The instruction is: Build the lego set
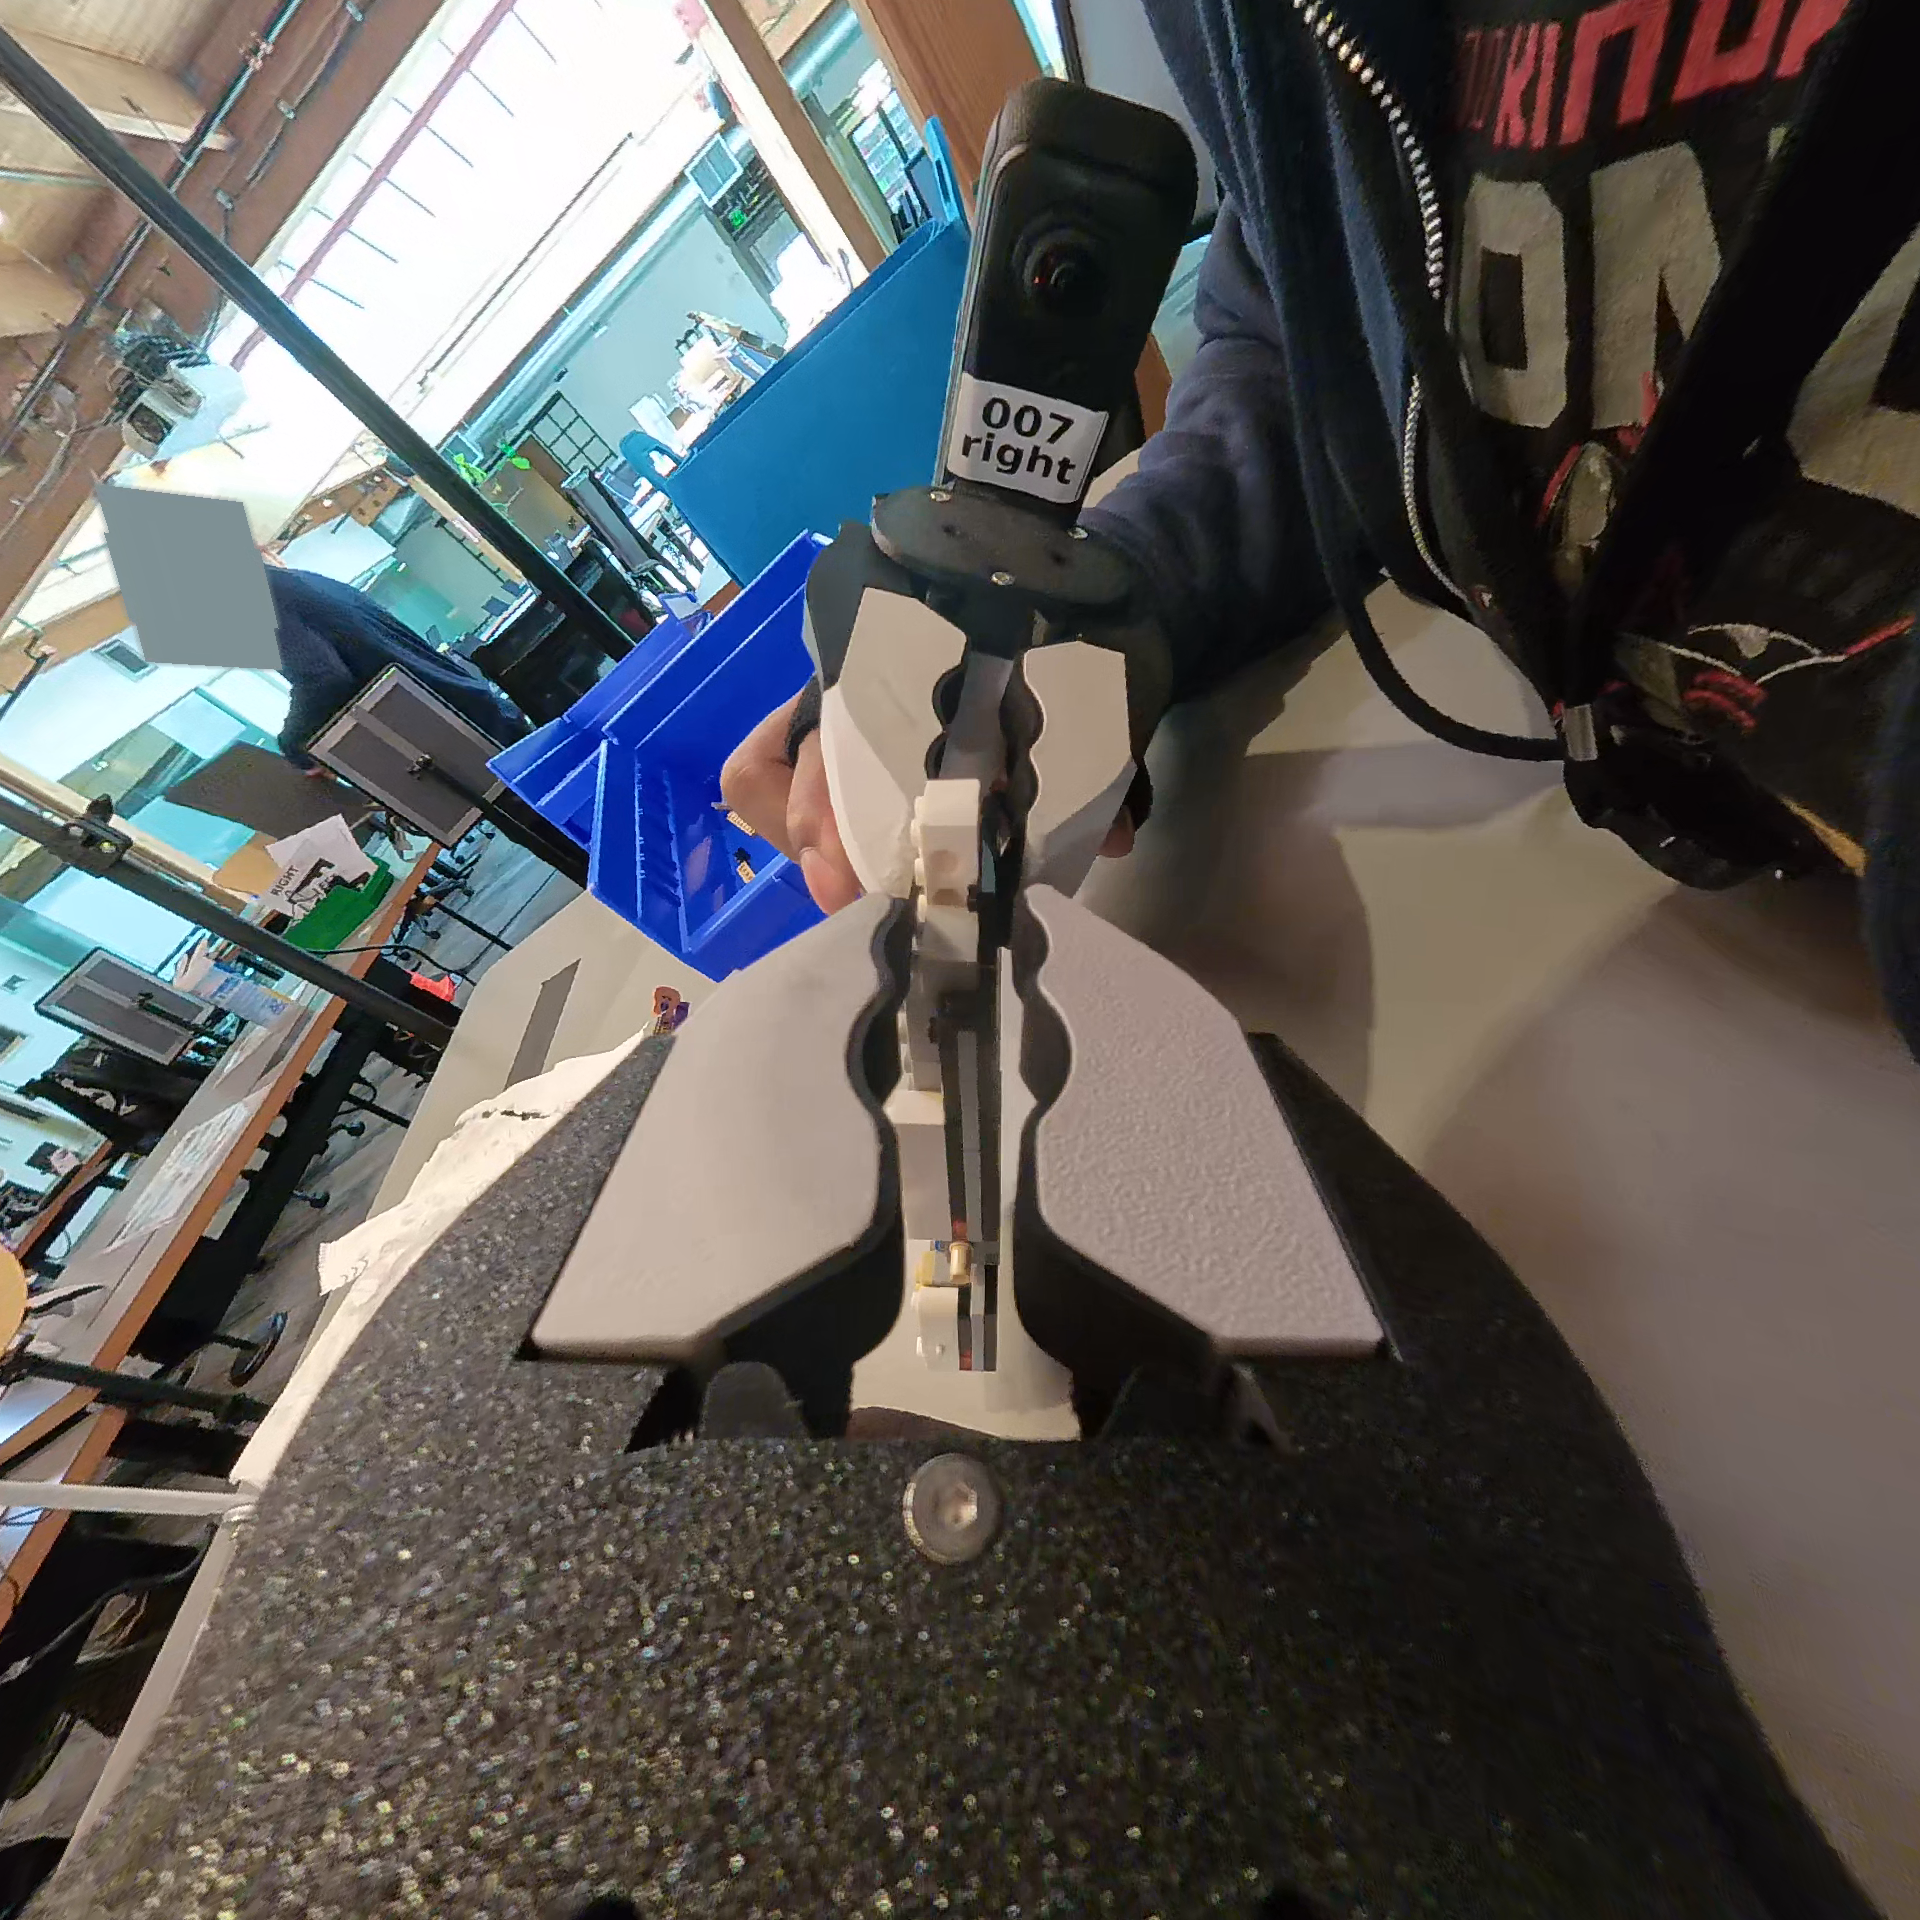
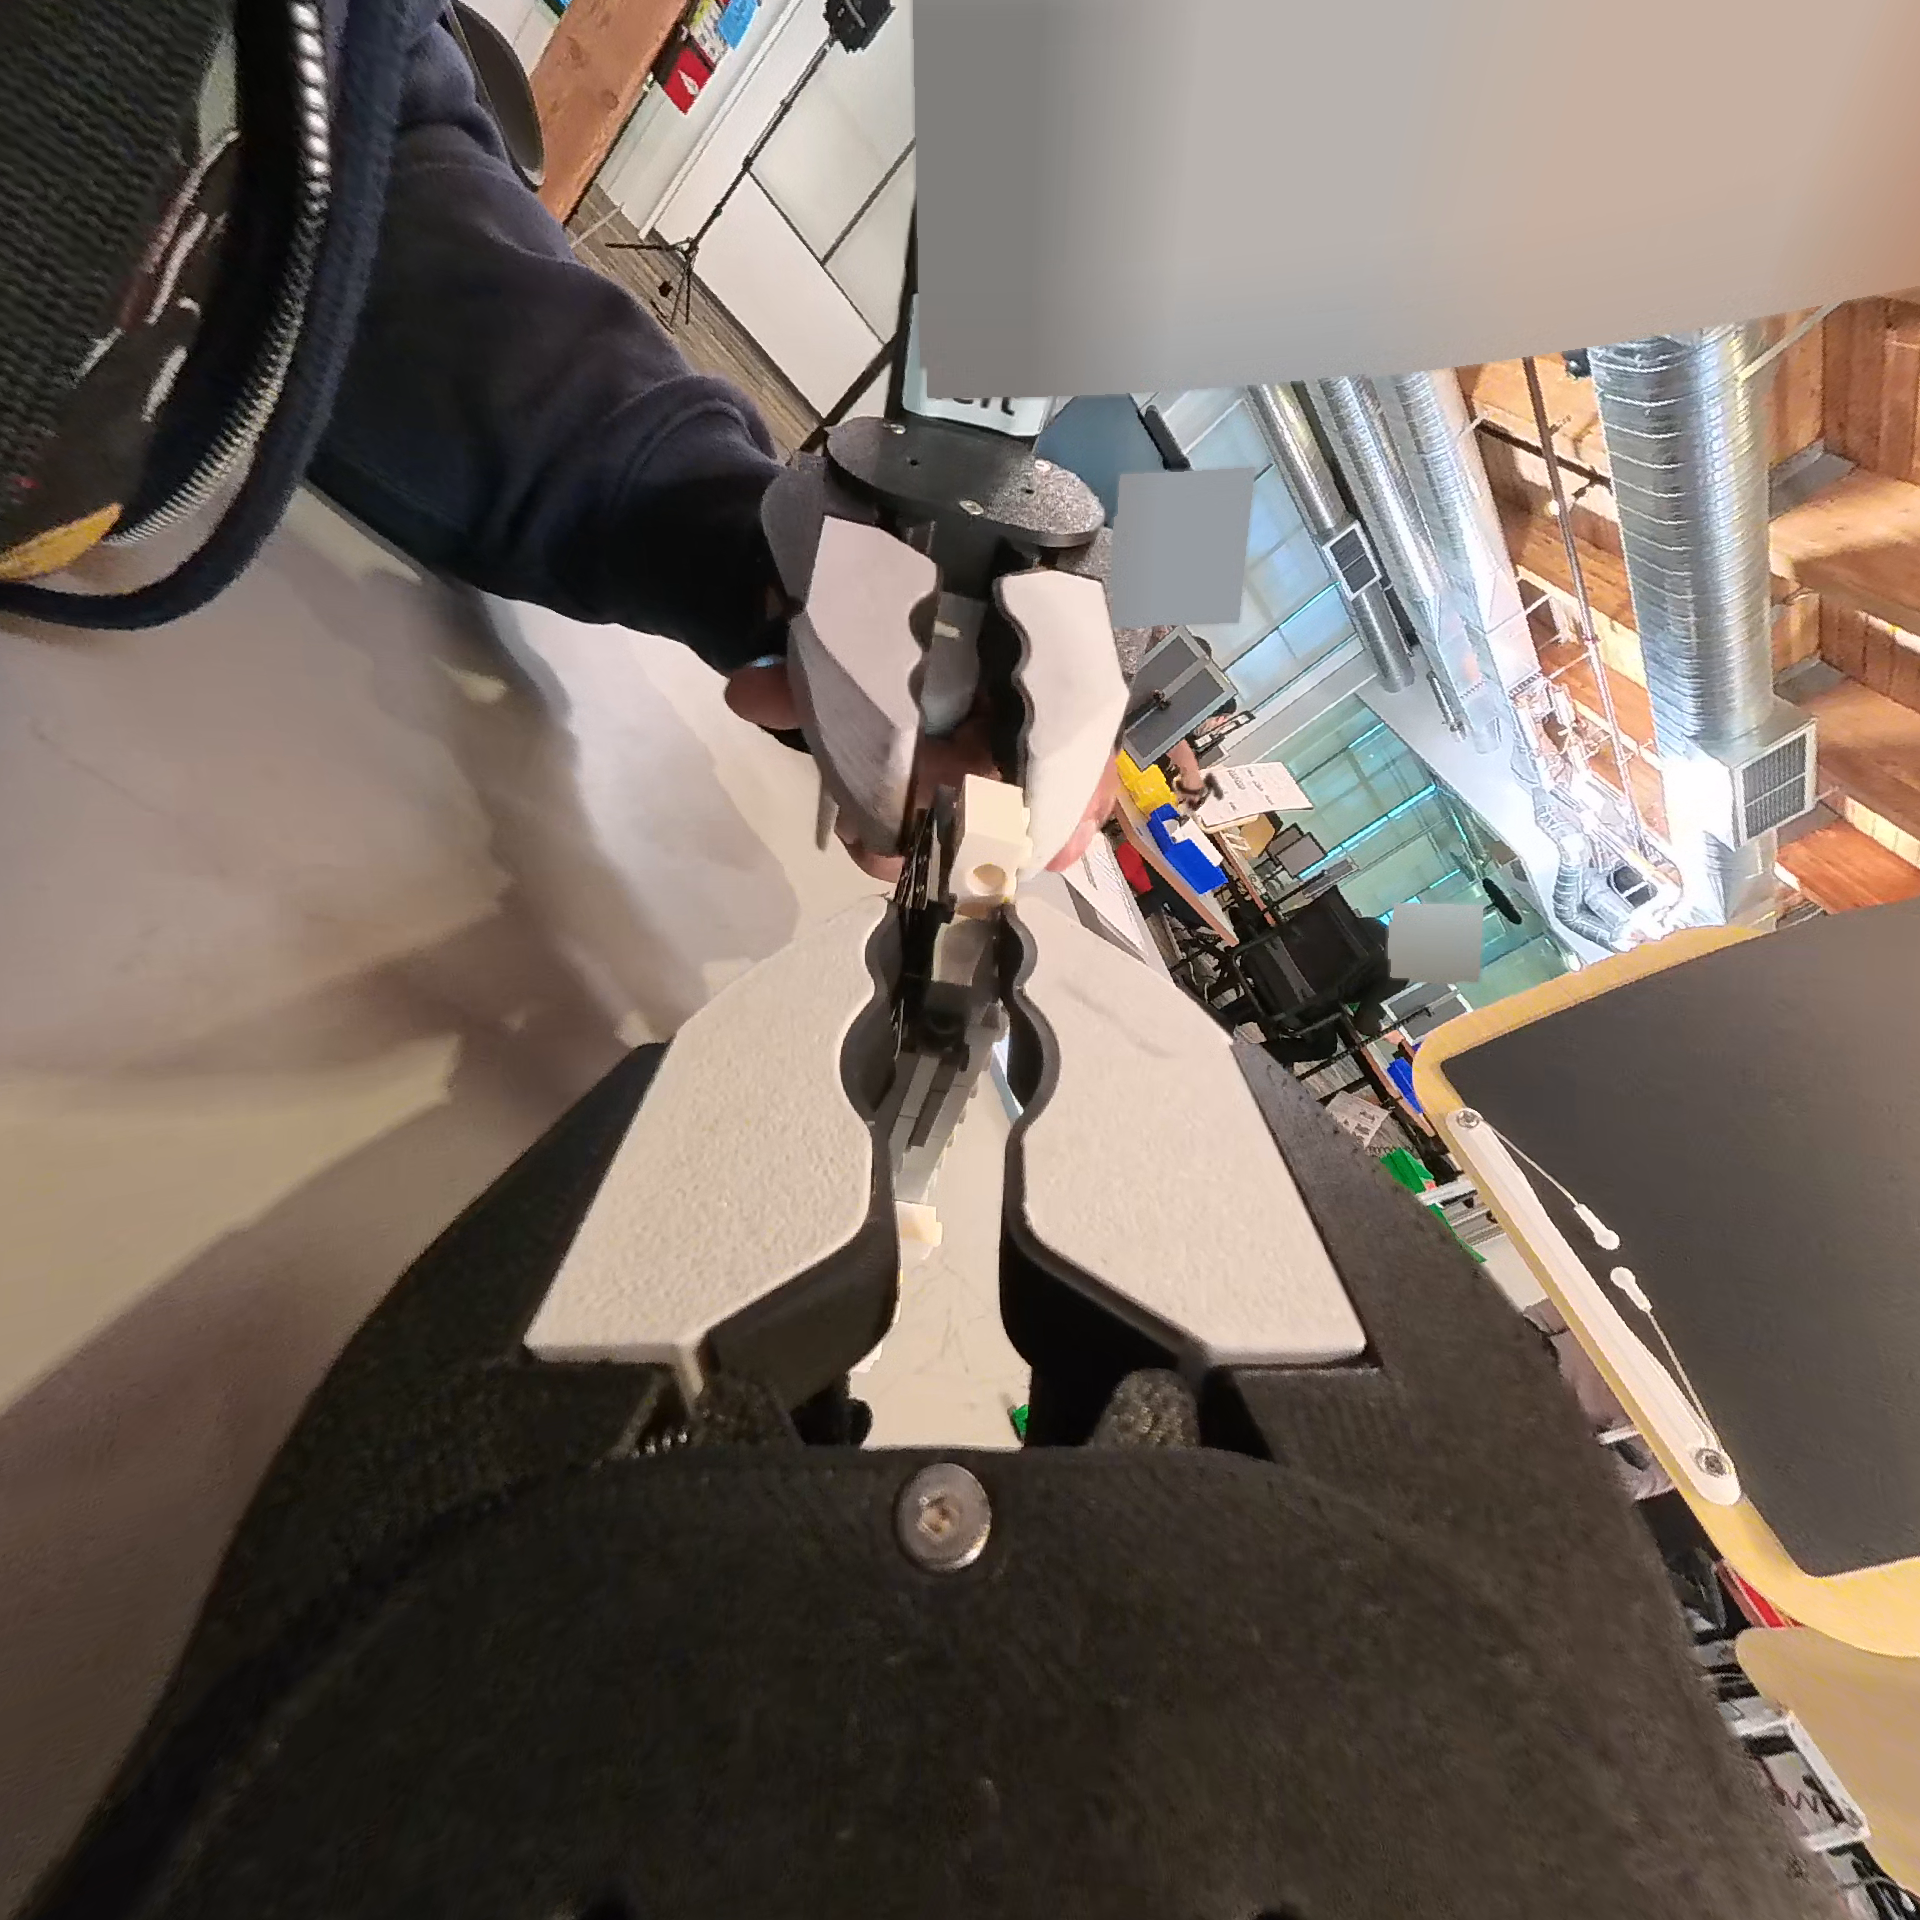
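Note:
My two grippers face each other tip to tip above a white table [image 1: 1558, 1143]. Between them runs one long, thin toy-brick assembly of white, grey and black pieces [image 1: 948, 831]; it also shows in the right wrist view [image 2: 992, 831]. My left gripper [image 1: 956, 914] is shut on one end of it, with both pads against its sides. My right gripper [image 2: 951, 914] is shut on the other end. Each gripper shows in the other's view: the right one [image 1: 982, 831] and the left one [image 2: 961, 831], each held by a hand in a dark sleeve.
Blue plastic bins [image 1: 686, 790] stand on the table behind the grippers. Crumpled white paper [image 1: 468, 1164] lies at the left. The person's torso in a dark zipped hoodie [image 1: 1558, 312] is close at the right. A black board with a wooden edge [image 2: 1714, 1195] is at the right.

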Demonstrator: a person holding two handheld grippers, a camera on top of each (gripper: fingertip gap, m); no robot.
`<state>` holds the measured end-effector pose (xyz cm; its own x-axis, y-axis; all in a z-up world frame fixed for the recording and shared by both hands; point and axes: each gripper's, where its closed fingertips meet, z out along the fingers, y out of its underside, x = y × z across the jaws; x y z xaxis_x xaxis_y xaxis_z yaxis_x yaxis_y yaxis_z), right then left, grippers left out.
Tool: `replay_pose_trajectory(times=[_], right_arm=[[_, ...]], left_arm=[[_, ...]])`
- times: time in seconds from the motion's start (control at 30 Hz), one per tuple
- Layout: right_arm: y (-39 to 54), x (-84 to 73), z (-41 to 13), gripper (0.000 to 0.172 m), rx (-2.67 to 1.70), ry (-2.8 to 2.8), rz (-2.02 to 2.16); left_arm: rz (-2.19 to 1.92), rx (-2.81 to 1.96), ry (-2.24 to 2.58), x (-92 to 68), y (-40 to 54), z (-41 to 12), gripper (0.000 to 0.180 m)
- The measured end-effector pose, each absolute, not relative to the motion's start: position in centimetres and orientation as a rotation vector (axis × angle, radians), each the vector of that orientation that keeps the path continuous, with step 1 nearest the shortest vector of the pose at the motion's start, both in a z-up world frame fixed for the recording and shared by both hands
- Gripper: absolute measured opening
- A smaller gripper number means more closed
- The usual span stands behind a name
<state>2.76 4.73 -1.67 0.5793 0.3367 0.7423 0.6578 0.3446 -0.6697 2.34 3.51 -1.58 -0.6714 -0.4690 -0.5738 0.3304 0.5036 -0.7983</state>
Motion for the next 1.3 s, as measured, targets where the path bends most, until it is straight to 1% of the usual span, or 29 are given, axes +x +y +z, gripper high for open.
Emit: replay_pose_trajectory(times=[0.07,0.53,0.97,1.03,1.13,1.3], right_arm=[[4.7,2.7,-1.7,0.017,-1.252,-1.0,-0.266],[4.6,2.7,-1.7,0.017,-1.249,-1.008,-0.264],[5.0,3.2,-2.0,0.017,-1.267,-0.986,-0.26],[5.0,3.2,-2.1,0.017,-1.264,-0.986,-0.267],[5.1,3.2,-2.0,0.017,-1.263,-0.978,-0.259],[5.2,3.1,-2.1,0.017,-1.252,-0.977,-0.259]], left_arm=[[-1.246,-0.111,1.944,2.7,3.4,-1.6,0.015],[-1.314,-0.108,1.941,4.2,3.1,-1.6,0.014],[-1.4,-0.179,1.927,2.8,3.7,-1.9,0.015],[-1.418,-0.222,1.905,2.6,4.2,-1.9,0.037],[-1.441,-0.266,1.911,2.6,5.0,-2.1,0.045],[-1.269,-0.288,1.972,3.5,5.9,-4.2,0.049]])
